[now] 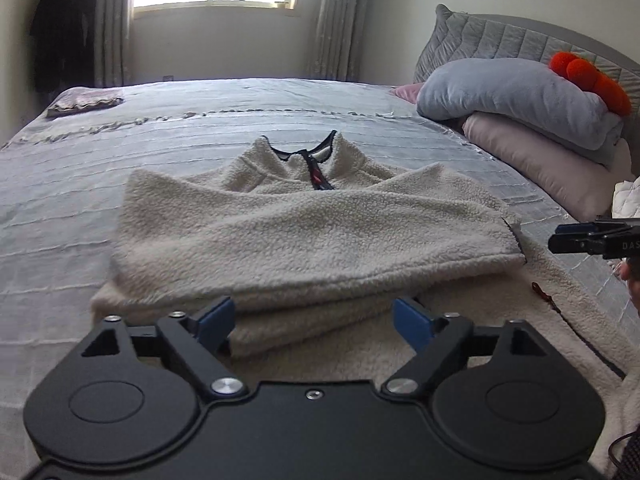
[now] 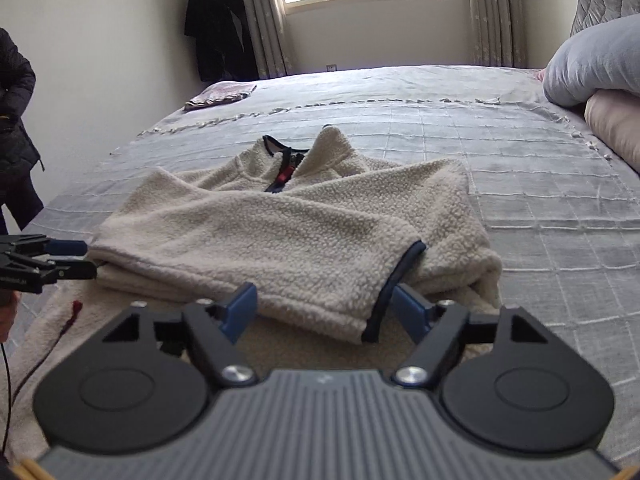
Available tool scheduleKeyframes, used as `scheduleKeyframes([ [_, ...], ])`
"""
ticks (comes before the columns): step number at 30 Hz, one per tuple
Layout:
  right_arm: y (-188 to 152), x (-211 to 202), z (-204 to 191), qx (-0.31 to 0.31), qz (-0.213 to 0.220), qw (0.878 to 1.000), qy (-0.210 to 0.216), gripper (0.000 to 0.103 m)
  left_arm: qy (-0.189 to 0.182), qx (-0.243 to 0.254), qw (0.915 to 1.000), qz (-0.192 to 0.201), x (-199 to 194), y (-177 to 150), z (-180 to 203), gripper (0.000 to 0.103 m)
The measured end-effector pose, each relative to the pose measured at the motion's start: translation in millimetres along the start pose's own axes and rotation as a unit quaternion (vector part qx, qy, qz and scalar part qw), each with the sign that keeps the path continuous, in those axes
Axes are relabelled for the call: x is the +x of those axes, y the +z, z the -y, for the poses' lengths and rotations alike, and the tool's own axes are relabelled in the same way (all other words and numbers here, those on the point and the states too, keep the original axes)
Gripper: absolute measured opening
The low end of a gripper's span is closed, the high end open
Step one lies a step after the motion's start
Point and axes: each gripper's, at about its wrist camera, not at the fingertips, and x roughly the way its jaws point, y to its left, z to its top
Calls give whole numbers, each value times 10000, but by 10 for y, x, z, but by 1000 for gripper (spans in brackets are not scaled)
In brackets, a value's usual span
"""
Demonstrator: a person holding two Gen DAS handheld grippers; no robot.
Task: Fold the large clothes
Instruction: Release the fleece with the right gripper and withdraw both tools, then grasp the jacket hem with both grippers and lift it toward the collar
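Note:
A cream fleece pullover [image 1: 312, 232] [image 2: 288, 232] with a dark-trimmed zip collar lies on the grey bedspread [image 1: 60, 208], collar toward the window. Both sleeves are folded across its chest, and a dark cuff [image 2: 394, 280] lies near its right side. My left gripper [image 1: 314, 320] hovers at the pullover's near edge, jaws wide apart, nothing between the blue pads. My right gripper [image 2: 326, 308] is likewise open just short of the folded sleeve, touching nothing. Each gripper shows at the edge of the other's view: the right gripper [image 1: 592, 240], the left gripper [image 2: 44, 260].
Stacked pillows and a grey blanket [image 1: 520, 96] with an orange plush toy [image 1: 588, 76] sit at the headboard on the right. A folded cloth [image 1: 84, 102] lies at the bed's far left corner. A dark coat [image 2: 216, 24] hangs beside the curtains. A person in dark clothing [image 2: 14, 120] stands left.

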Motion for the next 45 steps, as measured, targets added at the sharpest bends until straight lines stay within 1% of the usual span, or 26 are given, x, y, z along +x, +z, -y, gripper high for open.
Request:
scheduleKeyframes([
  [1, -33, -115, -13, -17, -1, 10000, -11, 89, 50, -94, 9999, -38, -134, -42, -31, 96],
  [4, -164, -422, -49, -105, -47, 9999, -116, 94, 247, -289, 9991, -180, -477, -198, -106, 103],
  [7, -349, -666, -80, -266, -146, 9991, -309, 97, 534, -334, 9972, -394, -761, -403, -170, 103],
  [10, -580, -880, -66, -366, -281, 9978, -473, 98, 745, -431, 9952, -456, -1017, -638, -295, 103],
  [11, -647, -936, -49, -355, -322, 9976, -498, 98, 761, -496, 9948, -465, -1084, -715, -349, 103],
  [13, -801, -1068, 16, -254, -367, 9974, -558, 99, 613, -739, 9933, -646, -1167, -882, -489, 103],
  [15, -946, -1184, 99, -33, -387, 9977, -564, 100, 292, -1222, 9884, -857, -1208, -1067, -634, 103],
  [17, -1081, -1262, 194, 221, -409, 9977, -494, 100, -87, -1730, 9797, -1014, -1204, -1259, -744, 102],
  [18, -1156, -1292, 248, 376, -427, 9973, -468, 100, -252, -1916, 9751, -1088, -1185, -1351, -772, 100],
  [20, -1285, -1312, 350, 684, -498, 9954, -446, 100, -437, -2177, 9672, -1236, -1144, -1521, -757, 100],
  [21, -1341, -1311, 398, 829, -534, 9942, -436, 100, -517, -2249, 9647, -1271, -1119, -1583, -733, 100],
  [22, -1394, -1300, 454, 1005, -576, 9924, -426, 100, -571, -2273, 9642, -1244, -1109, -1637, -699, 100],
  [25, -1519, -1239, 584, 1375, -698, 9875, -340, 100, -679, -2116, 9680, -1163, -1111, -1684, -583, 100],
  [27, -1583, -1179, 647, 1595, -793, 9836, -293, 100, -916, -2195, 9644, -1155, -1118, -1708, -557, 98],
  [28, -1616, -1148, 669, 1703, -819, 9816, -270, 101, -952, -2216, 9637, -1145, -1115, -1721, -533, 98],
  [31, -1670, -1103, 663, 1851, -700, 9799, -246, 101, -906, -2121, 9670, -1085, -1119, -1740, -479, 96],
  [32, -1678, -1094, 652, 1881, -671, 9796, -215, 101, -910, -2139, 9668, -1067, -1129, -1750, -475, 96],
  [35, -1681, -1052, 600, 1842, -667, 9804, -196, 100, -1013, -2336, 9616, -1023, -1152, -1790, -481, 90],
  [36, -1681, -1038, 582, 1779, -685, 9814, -230, 99, -1042, -2374, 9605, -1007, -1158, -1808, -480, 87],
  [38, -1677, -1033, 543, 1722, -678, 9825, -206, 90, -997, -2393, 9610, -958, -1176, -1836, -444, 82],
  [39, -1682, -1034, 537, 1773, -679, 9818, -80, 82, -928, -2374, 9624, -935, -1185, -1844, -420, 79],
  [41, -1698, -1026, 535, 1990, -643, 9778, 121, 76, -765, -2308, 9657, -908, -1211, -1843, -352, 73],
  [42, -1705, -1018, 517, 2023, -644, 9770, 180, 69, -722, -2281, 9666, -922, -1214, -1837, -328, 67],
  [43, -1711, -1013, 486, 2006, -641, 9774, 202, 53, -621, -2260, 9678, -920, -1221, -1835, -300, 61],
  [44, -1720, -999, 459, 2002, -660, 9773, 227, 47, -534, -2222, 9692, -923, -1226, -1835, -278, 58],
  [45, -1730, -989, 437, 2009, -677, 9770, 244, 36, -481, -2212, 9696, -924, -1233, -1835, -268, 48],
])
